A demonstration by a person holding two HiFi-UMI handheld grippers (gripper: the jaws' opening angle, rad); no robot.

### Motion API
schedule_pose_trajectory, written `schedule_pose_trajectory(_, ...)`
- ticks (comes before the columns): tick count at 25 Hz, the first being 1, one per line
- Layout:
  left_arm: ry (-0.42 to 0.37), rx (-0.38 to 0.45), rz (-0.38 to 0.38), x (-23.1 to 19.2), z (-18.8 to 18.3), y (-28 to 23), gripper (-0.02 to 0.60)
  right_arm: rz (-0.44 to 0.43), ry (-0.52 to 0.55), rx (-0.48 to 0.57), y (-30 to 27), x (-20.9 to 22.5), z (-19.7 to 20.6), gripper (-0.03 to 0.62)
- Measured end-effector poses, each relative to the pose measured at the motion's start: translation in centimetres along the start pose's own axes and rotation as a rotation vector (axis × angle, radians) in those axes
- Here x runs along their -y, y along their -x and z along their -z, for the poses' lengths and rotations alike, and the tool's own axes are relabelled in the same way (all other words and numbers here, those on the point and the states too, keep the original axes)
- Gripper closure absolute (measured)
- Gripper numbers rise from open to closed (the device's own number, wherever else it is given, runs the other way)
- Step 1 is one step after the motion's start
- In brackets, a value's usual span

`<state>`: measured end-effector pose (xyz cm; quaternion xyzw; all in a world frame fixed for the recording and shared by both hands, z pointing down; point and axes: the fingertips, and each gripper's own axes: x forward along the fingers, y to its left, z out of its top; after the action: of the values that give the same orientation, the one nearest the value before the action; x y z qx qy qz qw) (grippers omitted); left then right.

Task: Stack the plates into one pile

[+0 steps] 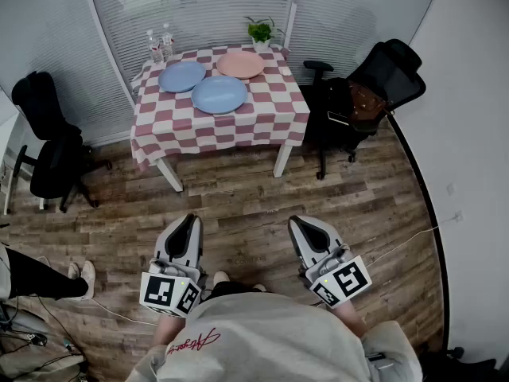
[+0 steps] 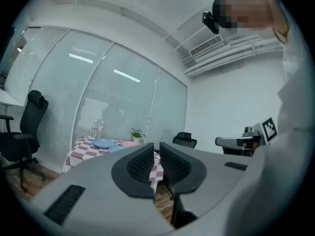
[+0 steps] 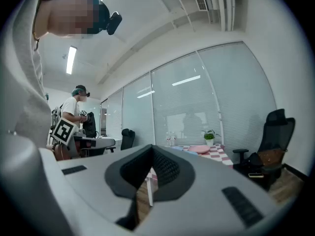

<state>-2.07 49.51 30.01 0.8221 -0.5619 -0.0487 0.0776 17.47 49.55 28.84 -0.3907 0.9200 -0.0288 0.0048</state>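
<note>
Three plates lie apart on a table with a red-and-white checked cloth (image 1: 171,126), far ahead of me: a blue plate (image 1: 181,76) at the back left, a second blue plate (image 1: 219,94) nearer the middle, and a pink plate (image 1: 240,64) at the back. In the left gripper view a blue plate (image 2: 102,143) shows small and distant; in the right gripper view the pink plate (image 3: 199,149) does too. My left gripper (image 1: 184,231) (image 2: 153,155) and right gripper (image 1: 301,228) (image 3: 151,154) hover level over the wooden floor near my body. Both are shut on nothing.
Black office chairs stand left (image 1: 52,146) and right (image 1: 366,94) of the table. A potted plant (image 1: 261,32) and two water bottles (image 1: 159,46) sit at the table's back edge. Another person's legs (image 1: 48,275) and cables lie at my left. Blinds close off the far wall.
</note>
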Motion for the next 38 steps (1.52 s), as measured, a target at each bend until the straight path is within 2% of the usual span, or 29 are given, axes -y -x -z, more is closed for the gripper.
schedule_pose_trajectory(4, -0.002, 0.006, 0.005, 0.0, 0.0, 0.0, 0.535, -0.007, 0.032, -0.016, 0.0, -0.6, 0.6, 0.586)
schedule_pose_trajectory(10, 0.004, -0.005, 0.004, -0.2, 0.2, 0.1, 0.535, 0.002, -0.034, -0.027, 0.0, 0.0, 0.9, 0.586)
schedule_pose_trajectory(19, 0.002, -0.007, -0.002, -1.1, -0.2, 0.3, 0.535, 0.017, 0.037, -0.023, -0.8, -0.6, 0.5, 0.586)
schedule_pose_trajectory(26, 0.007, -0.009, 0.002, -2.5, 0.1, 0.5, 0.535, 0.016, -0.044, 0.001, -1.9, -0.8, 0.6, 0.586)
schedule_pose_trajectory(31, 0.015, -0.012, 0.012, -3.7, -0.3, 0.2, 0.535, 0.005, 0.022, -0.017, -3.6, -2.1, 0.6, 0.586)
schedule_pose_trajectory(36, 0.02, -0.016, 0.011, -5.5, -0.3, 0.2, 0.535, -0.018, -0.11, -0.013, -5.3, -2.5, 1.2, 0.586)
schedule_pose_trajectory(38, 0.02, -0.02, 0.01, -6.4, -0.3, 0.2, 0.535, -0.011, -0.105, -0.02, -6.1, -2.6, 1.5, 0.586)
